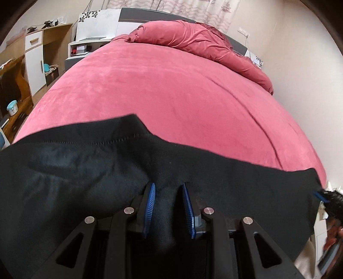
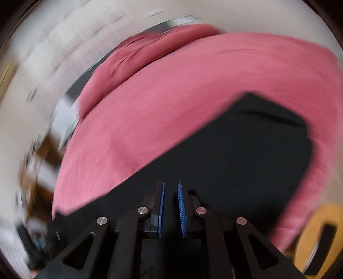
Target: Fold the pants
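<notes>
Left gripper [image 1: 168, 185]: nearest the left camera, its 2 blue pads [image 1: 150, 203] clamp a bunched fold of the black pants between them, the cloth filling the gap.
Right gripper [image 2: 171, 184]: its 2 blue pads [image 2: 181, 206] stand close together with a slim gap; the right view is badly blurred, so I cannot tell whether any cloth is pinched there. Its tip also shows at the right edge of the left view, at the corner of the pants.
Pants [image 1: 75, 163]: black, spread across the near edge of the bed, with a stitched hem running along the top left part and one pointed corner rising toward the middle of the bed.
Bed cover [image 1: 167, 90]: pink, mostly smooth, a few long creases on the right side, lying under the pants.
Duvet [image 1: 193, 40]: same pink, bunched up at the far end of the bed.
Cabinet [image 1: 34, 60]: wood and white, left of the bed, against the wall.
Curtain [image 1: 171, 8]: pale, patterned, behind the headboard.
</notes>
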`<state>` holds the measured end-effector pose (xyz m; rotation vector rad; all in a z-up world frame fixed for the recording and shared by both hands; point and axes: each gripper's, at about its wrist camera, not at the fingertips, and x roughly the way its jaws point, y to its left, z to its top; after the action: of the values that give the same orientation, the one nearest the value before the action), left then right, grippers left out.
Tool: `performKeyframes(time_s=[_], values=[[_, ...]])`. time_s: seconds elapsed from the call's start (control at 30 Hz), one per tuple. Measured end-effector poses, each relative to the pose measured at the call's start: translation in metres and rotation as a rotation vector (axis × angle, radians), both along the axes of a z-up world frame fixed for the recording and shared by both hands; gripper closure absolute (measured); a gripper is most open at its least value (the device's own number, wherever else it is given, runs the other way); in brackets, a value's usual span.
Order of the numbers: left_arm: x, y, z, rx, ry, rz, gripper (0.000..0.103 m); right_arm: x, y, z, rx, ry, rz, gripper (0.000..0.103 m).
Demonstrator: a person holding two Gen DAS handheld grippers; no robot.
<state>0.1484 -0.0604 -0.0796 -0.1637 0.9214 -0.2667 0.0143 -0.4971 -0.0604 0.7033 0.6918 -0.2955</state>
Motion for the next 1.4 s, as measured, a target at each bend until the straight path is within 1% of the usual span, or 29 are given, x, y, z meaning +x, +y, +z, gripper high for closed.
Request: performKeyframes(time_s=[0.03, 0.1, 0.17, 0.2, 0.3, 0.37, 0.4, 0.43, 0.47, 0.5, 0.53, 0.57, 0.63, 0.67, 0.7, 0.77, 0.8, 0.83, 0.9, 0.93, 1.03, 1.07, 1.13, 1.23, 1.3, 1.37, 1.4], values=[[-0.001, 0.000, -0.002, -0.002, -0.005, 0.002, 0.076, -0.017, -0.020, -0.002, 0.024, -0.009, -0.069, 0.085], [-0.002, 0.002, -0.004, -0.010, -0.010, 0.001, 0.076, -0.039, -0.046, -0.006, 0.047, -0.009, -0.168, 0.061], [-0.003, 0.001, -0.005, -0.005, -0.014, -0.007, 0.076, -0.059, -0.073, -0.015, 0.085, -0.022, -0.262, 0.059], [-0.001, 0.000, -0.005, 0.003, -0.016, -0.011, 0.076, -0.064, -0.083, -0.019, 0.111, -0.029, -0.284, 0.059], [-0.002, -0.003, -0.003, 0.031, -0.015, -0.020, 0.076, -0.066, -0.111, -0.039, 0.266, -0.106, -0.298, 0.059], [-0.004, -0.004, -0.002, 0.040, -0.006, -0.019, 0.076, -0.062, -0.119, -0.047, 0.322, -0.172, -0.307, 0.060], [-0.004, -0.003, -0.002, 0.036, 0.001, -0.014, 0.076, -0.059, -0.123, -0.047, 0.330, -0.191, -0.299, 0.064], [-0.004, -0.003, -0.002, 0.029, 0.007, -0.010, 0.076, -0.052, -0.126, -0.049, 0.323, -0.181, -0.292, 0.068], [-0.004, -0.002, -0.001, 0.024, 0.010, -0.006, 0.076, -0.047, -0.126, -0.051, 0.312, -0.158, -0.286, 0.082], [-0.004, -0.002, -0.001, 0.018, 0.014, -0.002, 0.076, -0.041, -0.124, -0.051, 0.299, -0.129, -0.281, 0.089], [-0.004, -0.001, -0.001, 0.017, 0.016, -0.001, 0.076, -0.039, -0.122, -0.047, 0.282, -0.103, -0.276, 0.090], [-0.003, -0.001, -0.001, 0.018, 0.019, -0.001, 0.076, -0.041, -0.121, -0.040, 0.259, -0.102, -0.278, 0.092], [-0.003, -0.001, -0.002, 0.021, 0.021, -0.002, 0.076, -0.044, -0.114, -0.025, 0.201, -0.108, -0.290, 0.093], [-0.003, -0.001, -0.002, 0.021, 0.021, -0.001, 0.076, -0.046, -0.113, -0.023, 0.187, -0.106, -0.298, 0.093], [-0.003, -0.001, -0.003, 0.021, 0.022, 0.001, 0.076, -0.048, -0.113, -0.023, 0.180, -0.088, -0.311, 0.093], [-0.002, -0.001, -0.003, 0.024, 0.020, 0.002, 0.076, -0.052, -0.116, -0.034, 0.200, -0.039, -0.304, 0.092], [-0.002, -0.002, -0.003, 0.030, 0.018, 0.000, 0.076, -0.051, -0.118, -0.042, 0.209, -0.027, -0.297, 0.092], [-0.003, -0.003, -0.003, 0.034, 0.017, -0.002, 0.076, -0.055, -0.118, -0.042, 0.210, -0.040, -0.295, 0.092], [-0.003, -0.003, -0.003, 0.039, 0.018, -0.013, 0.076, -0.058, -0.118, -0.039, 0.197, -0.074, -0.300, 0.080], [-0.004, -0.003, -0.002, 0.039, 0.019, -0.015, 0.076, -0.061, -0.117, -0.036, 0.178, -0.085, -0.313, 0.077], [-0.008, -0.004, -0.002, 0.045, 0.014, -0.016, 0.076, -0.073, -0.115, -0.036, 0.161, -0.091, -0.346, 0.060], [-0.009, -0.005, -0.001, 0.052, 0.013, -0.014, 0.076, -0.076, -0.115, -0.038, 0.167, -0.087, -0.351, 0.052], [-0.010, -0.007, 0.000, 0.061, 0.019, -0.005, 0.076, -0.088, -0.116, -0.043, 0.188, -0.075, -0.364, 0.051], [-0.011, -0.010, 0.003, 0.073, 0.049, 0.012, 0.073, -0.094, -0.119, -0.052, 0.218, -0.086, -0.360, 0.051], [-0.012, -0.012, 0.005, 0.076, 0.078, 0.022, 0.070, -0.094, -0.120, -0.054, 0.221, -0.096, -0.338, 0.042], [-0.014, -0.016, 0.008, 0.087, 0.099, 0.025, 0.069, -0.086, -0.120, -0.052, 0.203, -0.109, -0.296, 0.039], [-0.015, -0.017, 0.009, 0.091, 0.105, 0.025, 0.069, -0.080, -0.119, -0.050, 0.199, -0.115, -0.278, 0.039]])
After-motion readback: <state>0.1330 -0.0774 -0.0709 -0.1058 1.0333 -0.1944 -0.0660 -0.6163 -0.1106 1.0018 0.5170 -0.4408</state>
